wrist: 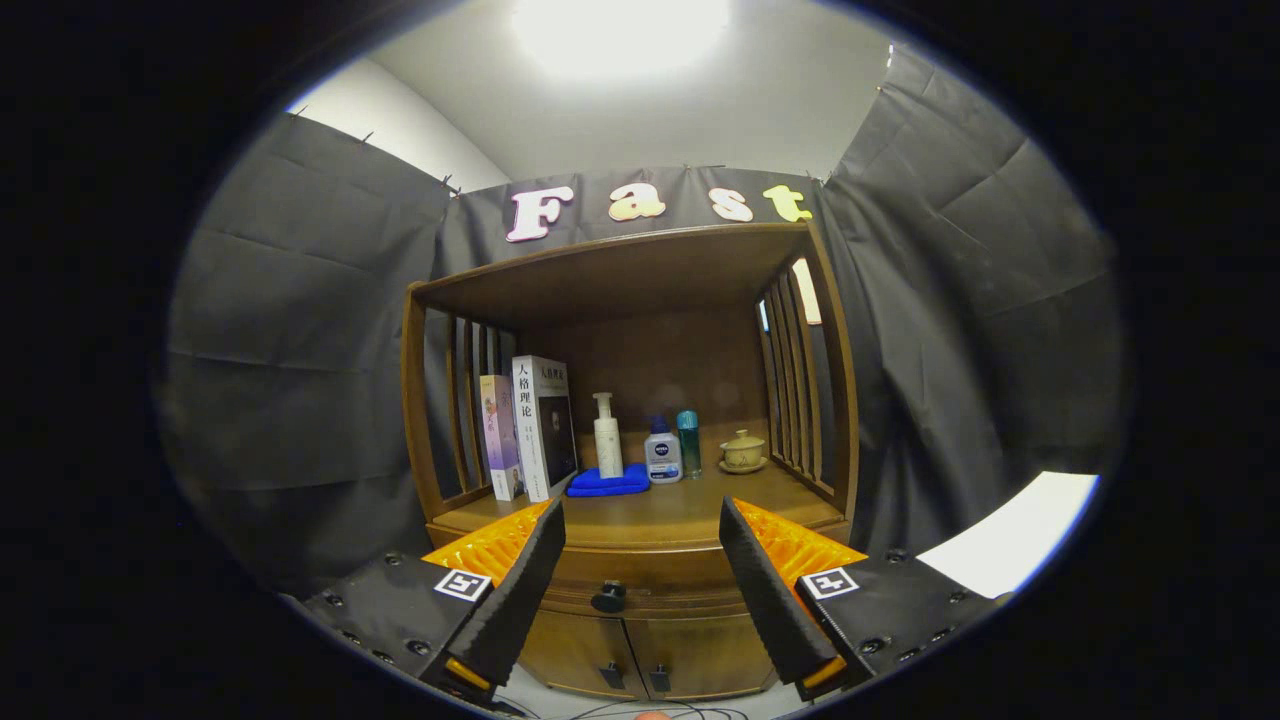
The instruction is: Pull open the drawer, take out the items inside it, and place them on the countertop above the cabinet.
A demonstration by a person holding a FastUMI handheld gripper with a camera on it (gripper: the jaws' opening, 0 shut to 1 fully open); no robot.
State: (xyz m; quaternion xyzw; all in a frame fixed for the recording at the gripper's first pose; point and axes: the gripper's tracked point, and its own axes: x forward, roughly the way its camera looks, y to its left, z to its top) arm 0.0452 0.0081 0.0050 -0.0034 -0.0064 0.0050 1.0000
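The tool [640, 520] is held open, nothing between its fingers. Just ahead, the drawer [640, 572] is seen closed, its dark knob [608, 597] centred. Above, on the worktop [690, 512], are ranged books [530, 430], a blue cloth [608, 483], three bottles [650, 445] and a lidded cup [743, 451].

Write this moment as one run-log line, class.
stage: approach | claw: open, holding nothing | drawer: shut | knob: between the fingers, untouched | countertop: books, bottles, blue cloth, lidded cup
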